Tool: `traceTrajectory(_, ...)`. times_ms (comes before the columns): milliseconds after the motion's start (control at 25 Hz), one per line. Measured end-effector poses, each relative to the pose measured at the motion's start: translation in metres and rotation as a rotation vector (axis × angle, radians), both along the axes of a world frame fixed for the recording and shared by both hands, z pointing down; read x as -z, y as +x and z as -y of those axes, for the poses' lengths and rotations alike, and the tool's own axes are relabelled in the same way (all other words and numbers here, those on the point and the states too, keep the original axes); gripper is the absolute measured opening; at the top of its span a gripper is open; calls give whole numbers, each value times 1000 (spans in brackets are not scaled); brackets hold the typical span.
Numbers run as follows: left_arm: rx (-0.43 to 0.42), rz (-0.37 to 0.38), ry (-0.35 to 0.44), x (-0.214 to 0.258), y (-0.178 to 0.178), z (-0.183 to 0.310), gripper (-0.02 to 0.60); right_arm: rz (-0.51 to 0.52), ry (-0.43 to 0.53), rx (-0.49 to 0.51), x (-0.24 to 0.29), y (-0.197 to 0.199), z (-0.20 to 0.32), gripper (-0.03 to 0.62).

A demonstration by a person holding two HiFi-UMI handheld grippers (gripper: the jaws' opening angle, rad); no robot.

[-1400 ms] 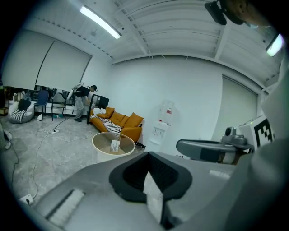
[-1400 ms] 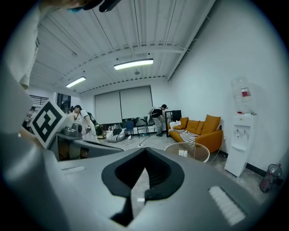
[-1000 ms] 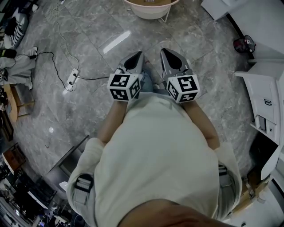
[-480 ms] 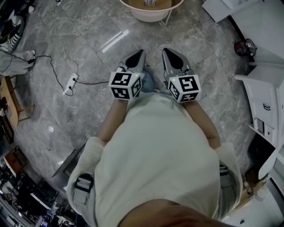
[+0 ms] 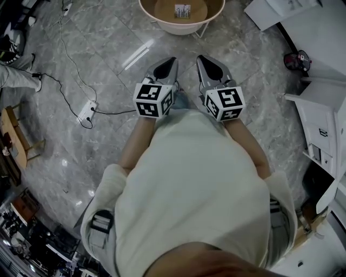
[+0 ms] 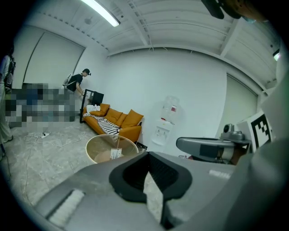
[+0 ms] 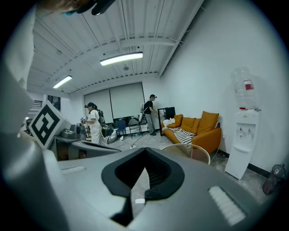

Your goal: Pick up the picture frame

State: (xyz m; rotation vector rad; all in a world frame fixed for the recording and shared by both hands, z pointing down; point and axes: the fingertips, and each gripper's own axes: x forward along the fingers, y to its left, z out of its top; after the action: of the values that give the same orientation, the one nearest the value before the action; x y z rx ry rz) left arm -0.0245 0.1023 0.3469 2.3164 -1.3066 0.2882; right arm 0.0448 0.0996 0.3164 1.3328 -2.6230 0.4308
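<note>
The picture frame (image 5: 182, 11) is a small upright card-like frame standing on a round tan-topped table (image 5: 157, 18) at the top of the head view. In the left gripper view the picture frame (image 6: 116, 154) shows on that table (image 6: 97, 143), well ahead of the jaws. My left gripper (image 5: 172, 60) and right gripper (image 5: 202, 58) are held side by side in front of the person's body, pointing toward the table and short of it. Both are shut with nothing between the jaws. The right gripper view catches only the table's rim (image 7: 195, 149).
Grey marble floor lies all around. A power strip with cables (image 5: 86, 112) is on the floor at left, and white furniture (image 5: 322, 124) stands at right. An orange sofa (image 6: 116, 121) and a water dispenser (image 7: 244, 135) stand beyond the table. People stand further back (image 7: 95, 122).
The round table has come further into view at the top of the head view as the person walks toward it. Both grippers keep their side-by-side pose, shut.
</note>
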Motion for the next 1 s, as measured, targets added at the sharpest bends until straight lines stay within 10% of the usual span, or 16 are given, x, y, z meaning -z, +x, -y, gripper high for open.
traceTrajectory(1000,-72,-23,-50,-35,-38,120,0,-19,-68,-137,-34,-18,119,-2)
